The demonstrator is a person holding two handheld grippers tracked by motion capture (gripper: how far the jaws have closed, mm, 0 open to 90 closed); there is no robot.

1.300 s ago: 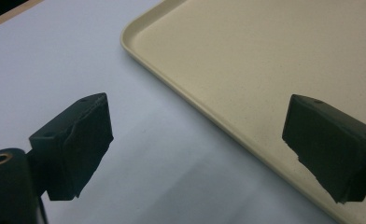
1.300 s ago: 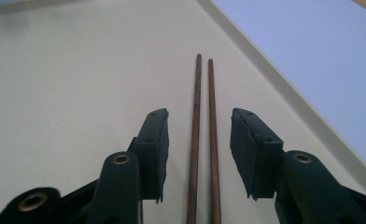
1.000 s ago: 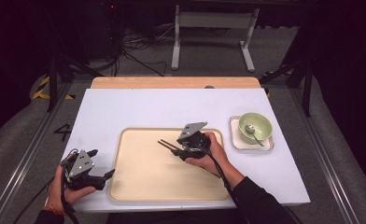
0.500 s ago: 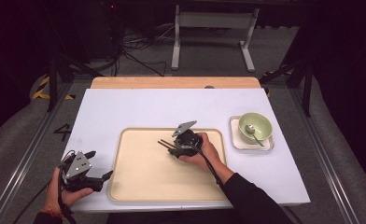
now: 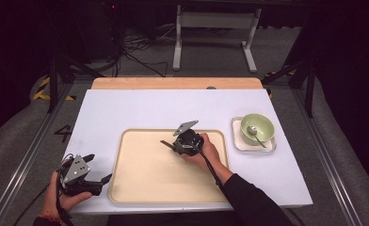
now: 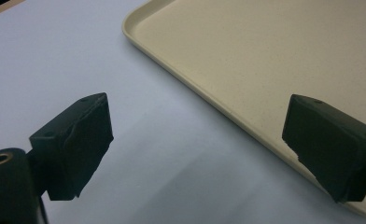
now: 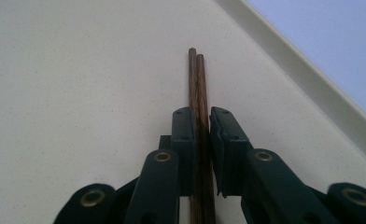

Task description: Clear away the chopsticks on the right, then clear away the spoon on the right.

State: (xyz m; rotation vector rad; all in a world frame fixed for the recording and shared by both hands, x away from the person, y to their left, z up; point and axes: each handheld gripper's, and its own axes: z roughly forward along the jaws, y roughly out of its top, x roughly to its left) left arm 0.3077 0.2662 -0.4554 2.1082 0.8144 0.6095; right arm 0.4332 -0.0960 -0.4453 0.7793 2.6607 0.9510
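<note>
Brown chopsticks [image 7: 200,116] now pinched by right gripper [image 7: 200,122], fingers just closing, lower over tray [image 5: 140,188]; left gripper [image 6: 195,144] spread.

A green bowl [image 5: 257,128] is sitting on a small white plate [image 5: 239,143] near the right edge of the white table [image 5: 126,108]. A spoon [image 5: 254,133] is lying inside the bowl. A wooden board [image 5: 173,83] is lying along the table's far edge.

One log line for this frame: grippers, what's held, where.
right gripper: jaws just closing, shut on chopsticks over tray | left gripper: open, empty, at tray's near-left edge | bowl with spoon: right of tray
</note>
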